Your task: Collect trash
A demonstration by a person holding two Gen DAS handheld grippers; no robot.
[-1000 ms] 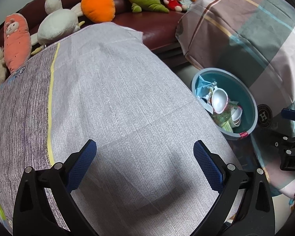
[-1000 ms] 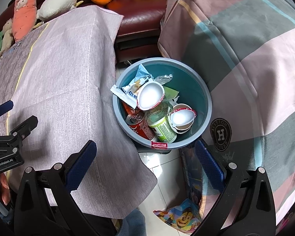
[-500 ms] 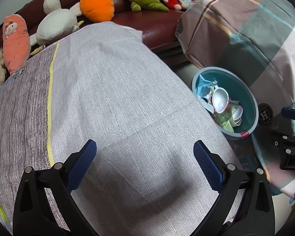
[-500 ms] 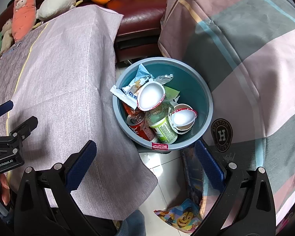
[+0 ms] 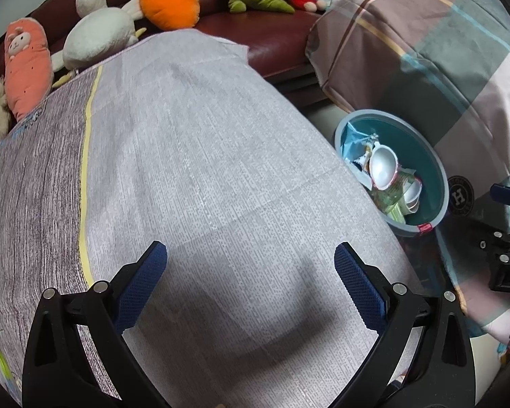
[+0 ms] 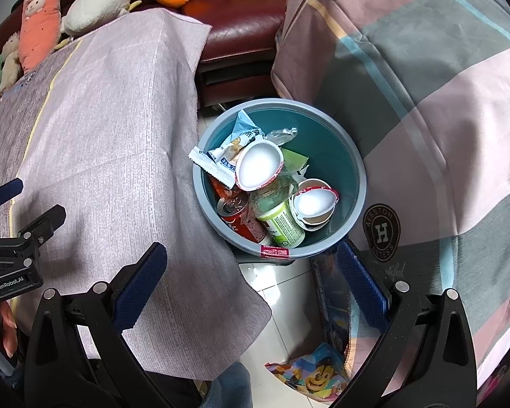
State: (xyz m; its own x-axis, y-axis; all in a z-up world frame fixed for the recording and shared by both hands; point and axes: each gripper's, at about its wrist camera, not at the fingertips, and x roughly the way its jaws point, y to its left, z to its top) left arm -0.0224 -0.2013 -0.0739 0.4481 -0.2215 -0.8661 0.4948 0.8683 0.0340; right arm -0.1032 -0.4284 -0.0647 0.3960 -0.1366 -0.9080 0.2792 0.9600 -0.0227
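A round blue-grey trash bin (image 6: 353, 173) stands on the floor between a cloth-covered table and a plaid-covered seat. It holds paper bowls (image 6: 258, 166), a red can (image 6: 234, 214), a green cup (image 6: 282, 224) and a snack wrapper (image 6: 227, 149). My right gripper (image 6: 251, 272) is open and empty, just above the bin's near rim. My left gripper (image 5: 251, 278) is open and empty over the grey tablecloth (image 5: 193, 156). The bin also shows in the left wrist view (image 5: 435, 166), at the right.
Plush toys (image 5: 102, 30) line a dark red sofa (image 5: 278, 44) behind the table. A plaid blanket (image 6: 425, 102) covers the seat on the right. A cartoon-print bag (image 6: 309, 370) lies on the tiled floor near the bin.
The left wrist view has shifted slightly. The right gripper has barely moved. Both grippers stay open and empty.
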